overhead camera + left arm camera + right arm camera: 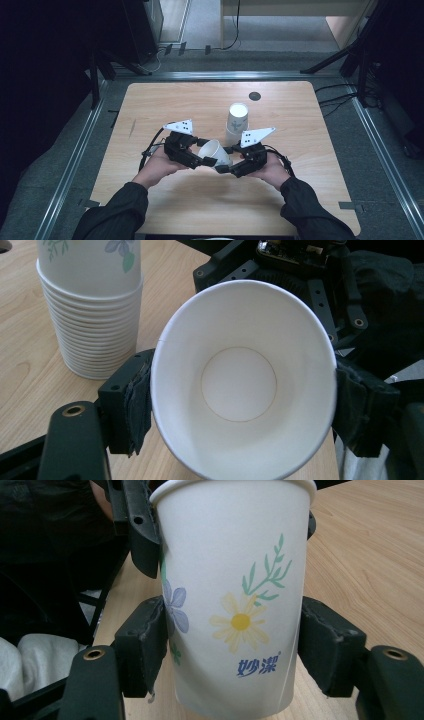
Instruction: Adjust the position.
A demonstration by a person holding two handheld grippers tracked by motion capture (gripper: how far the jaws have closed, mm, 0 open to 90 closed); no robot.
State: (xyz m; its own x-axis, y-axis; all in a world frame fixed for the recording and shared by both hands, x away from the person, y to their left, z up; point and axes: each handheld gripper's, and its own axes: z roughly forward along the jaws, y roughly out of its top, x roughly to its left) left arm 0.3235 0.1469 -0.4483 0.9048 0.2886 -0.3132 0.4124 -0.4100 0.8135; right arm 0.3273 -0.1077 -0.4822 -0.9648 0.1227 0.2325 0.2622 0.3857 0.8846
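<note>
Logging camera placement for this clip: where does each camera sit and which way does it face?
High view: above the person's side, looking forward and down at the table; both sleeves and hands show.
Left gripper view: on the left gripper, looking into the paper cup; its black jaws show.
Right gripper view: on the right gripper, facing the cup's flowered side.
All share that cup.

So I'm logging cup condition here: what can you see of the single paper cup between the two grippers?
The paper cup is white, with printed flowers, a green sprig and blue lettering on its wall. It is empty, has a rolled rim and lies tilted on its side above the table. The left gripper pinches its rim, squeezing it oval; the right gripper flanks its wall.
</note>
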